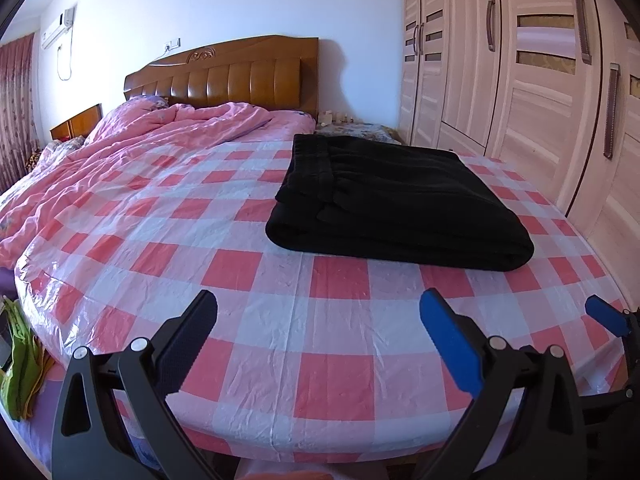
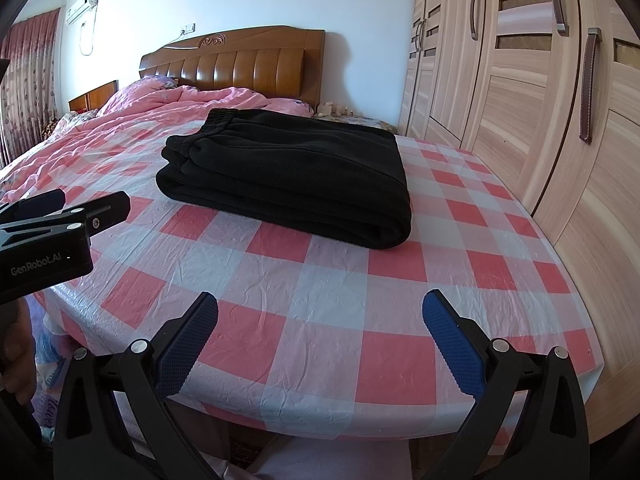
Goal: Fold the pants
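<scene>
Pants (image 2: 288,176): black fleecy rectangle, lying folded on glossy checked sheet (image 2: 320,300).
Left gripper (image 1: 318,336): fingers spreading wide, holding nothing; reading "GenRobot.AI".
Right gripper (image 2: 320,336): likewise.

I see bare checked sheet (image 1: 320,320) open between my two tools and the folded pants (image 1: 396,208), with the heaped pink quilt (image 1: 132,152) blocking the bed's left and the wardrobe (image 2: 520,128) close along its right edge.

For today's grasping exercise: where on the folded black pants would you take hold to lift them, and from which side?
Grip the rounded folded edge of the black pants nearest the camera, coming in low from the front. That fold binds every layer; the far-left end shows loose stacked edges.
</scene>
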Demonstrator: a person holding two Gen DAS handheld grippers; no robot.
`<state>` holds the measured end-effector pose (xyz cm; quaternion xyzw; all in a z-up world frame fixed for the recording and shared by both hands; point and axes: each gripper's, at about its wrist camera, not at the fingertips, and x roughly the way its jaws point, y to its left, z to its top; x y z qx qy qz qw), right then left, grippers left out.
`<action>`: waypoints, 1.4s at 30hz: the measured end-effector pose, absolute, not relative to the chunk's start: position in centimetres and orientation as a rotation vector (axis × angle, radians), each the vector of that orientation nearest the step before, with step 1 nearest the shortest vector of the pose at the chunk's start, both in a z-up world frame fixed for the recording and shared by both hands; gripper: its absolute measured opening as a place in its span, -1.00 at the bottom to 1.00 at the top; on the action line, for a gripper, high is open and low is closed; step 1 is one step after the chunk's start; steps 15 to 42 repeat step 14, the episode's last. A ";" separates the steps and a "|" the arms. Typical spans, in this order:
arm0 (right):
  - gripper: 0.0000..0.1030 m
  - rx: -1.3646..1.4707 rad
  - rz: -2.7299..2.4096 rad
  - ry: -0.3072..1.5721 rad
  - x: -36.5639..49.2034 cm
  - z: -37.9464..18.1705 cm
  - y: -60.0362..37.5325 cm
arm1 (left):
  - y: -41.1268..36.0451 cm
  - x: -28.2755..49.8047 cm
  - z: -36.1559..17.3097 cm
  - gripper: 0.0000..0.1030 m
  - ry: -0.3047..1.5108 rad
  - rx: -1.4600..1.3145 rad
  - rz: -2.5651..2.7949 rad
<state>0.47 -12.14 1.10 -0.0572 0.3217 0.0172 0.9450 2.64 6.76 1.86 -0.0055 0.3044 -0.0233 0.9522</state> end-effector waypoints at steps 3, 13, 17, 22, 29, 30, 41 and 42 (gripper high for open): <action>0.91 -0.115 0.035 0.655 0.5 1.2 -12.2 | 6.8 2.3 1.9 0.97 0.609 -0.015 -0.048; 0.92 -0.112 0.035 0.654 0.4 1.2 -12.0 | 6.8 2.4 1.7 0.97 0.614 -0.015 -0.047; 0.92 -0.112 0.035 0.654 0.4 1.2 -12.0 | 6.8 2.4 1.7 0.97 0.614 -0.016 -0.047; 0.92 -0.112 0.035 0.654 0.4 1.2 -12.0 | 6.8 2.4 1.7 0.97 0.614 -0.016 -0.047; 0.92 -0.112 0.035 0.654 0.4 1.2 -12.0 | 6.8 2.4 1.7 0.97 0.614 -0.016 -0.047; 0.92 -0.112 0.035 0.654 0.4 1.2 -12.0 | 6.8 2.4 1.7 0.97 0.614 -0.016 -0.047; 0.92 -0.112 0.035 0.654 0.4 1.2 -12.0 | 6.8 2.4 1.7 0.97 0.614 -0.016 -0.047; 0.92 -0.112 0.035 0.654 0.4 1.2 -12.0 | 6.8 2.4 1.7 0.97 0.614 -0.016 -0.047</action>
